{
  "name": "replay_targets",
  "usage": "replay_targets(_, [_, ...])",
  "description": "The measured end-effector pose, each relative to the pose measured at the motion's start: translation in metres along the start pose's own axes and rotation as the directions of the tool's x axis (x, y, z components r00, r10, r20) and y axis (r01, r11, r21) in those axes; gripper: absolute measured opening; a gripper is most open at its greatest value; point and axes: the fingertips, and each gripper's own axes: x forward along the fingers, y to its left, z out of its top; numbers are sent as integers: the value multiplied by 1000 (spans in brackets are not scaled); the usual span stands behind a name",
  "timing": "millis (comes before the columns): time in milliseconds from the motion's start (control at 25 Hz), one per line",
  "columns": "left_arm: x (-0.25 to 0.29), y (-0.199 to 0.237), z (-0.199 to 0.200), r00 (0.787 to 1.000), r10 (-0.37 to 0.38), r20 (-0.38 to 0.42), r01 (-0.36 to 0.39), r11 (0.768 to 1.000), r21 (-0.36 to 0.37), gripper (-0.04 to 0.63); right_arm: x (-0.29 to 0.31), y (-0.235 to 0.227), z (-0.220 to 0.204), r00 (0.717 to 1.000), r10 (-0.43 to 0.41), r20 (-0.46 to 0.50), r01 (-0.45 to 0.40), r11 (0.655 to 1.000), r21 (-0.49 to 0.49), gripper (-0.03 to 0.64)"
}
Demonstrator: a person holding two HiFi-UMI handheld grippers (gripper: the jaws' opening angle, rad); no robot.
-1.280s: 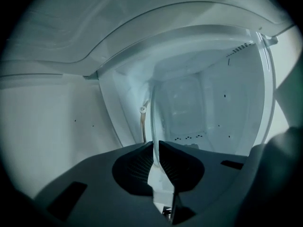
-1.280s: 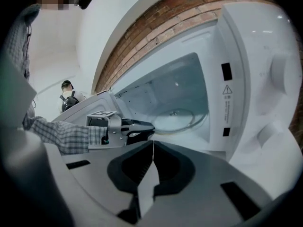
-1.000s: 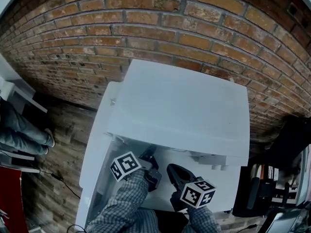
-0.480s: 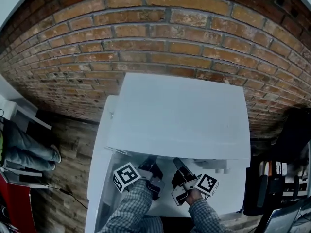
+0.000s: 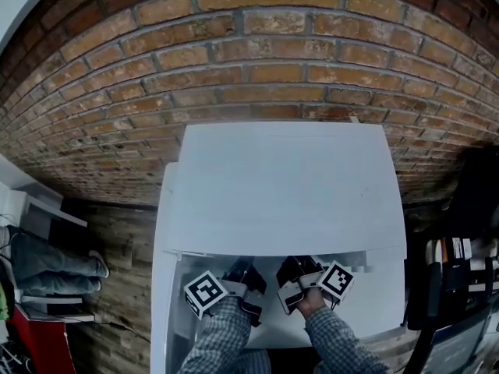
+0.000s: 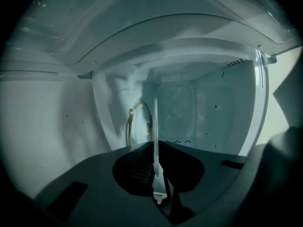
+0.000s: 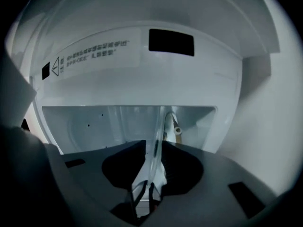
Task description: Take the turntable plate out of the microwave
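Denim-clad legs of a person (image 5: 54,265) show at the far left edge of the head view, cut off above the knee, over a wooden floor (image 5: 117,287). Brick wall (image 5: 257,53) fills the top.

Centre: white microwave (image 5: 281,185) seen from above. Its top hides the cavity, so the turntable plate cannot be seen from the head view.

Left tool (image 5: 245,274), on a checked sleeve (image 5: 222,333), reaches into the front opening. In the left gripper view the left tool (image 6: 155,148) is clamped on the rim of the turntable plate (image 6: 155,122), which is seen edge-on as a thin pale line. The plate is inside the cavity; its full outline is hard to make out. A roller ring (image 6: 132,122) shows behind it, partly hidden by the jaw.

Right tool (image 5: 299,271) sits just beside the left, also at the opening. In the right gripper view the right tool (image 7: 152,148) has its jaws apart. They have just been closing slightly from wide, with the clear plate rim (image 7: 156,126) between them; pad contact cannot be confirmed. The warning label (image 7: 94,51) print is too blurred to read.

Far right edge: dark clutter (image 5: 456,287) — unidentifiable.
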Motion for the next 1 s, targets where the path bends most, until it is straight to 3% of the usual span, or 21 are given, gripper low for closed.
replay_targets(80, [3,-3,0,1000,-26,0,26,1000,3,37,-1,-6,2,999,-39,26,39,999,8,60])
replay_targets(280, [1,7,0,999,39,-8,-38,999,36,37,-1,-7,1,999,-45,15,44,997,56,46])
replay_targets(480, [5,8,4,1000,22,14,-23,997,71,37,0,-5,-2,999,-32,-29,34,997,65,46])
replay_targets(680, [18,-4,13,997,-71,44,67,995,80,37,1,-4,-6,999,-17,-45,20,997,80,44])
replay_targets(840, [22,5,22,996,-41,84,35,997,63,37,2,-3,-9,998,-8,-60,13,997,81,46])
replay_targets(1000, [34,-2,31,986,-117,121,113,993,39,37,1,-2,-10,997,-4,-72,10,997,77,46])
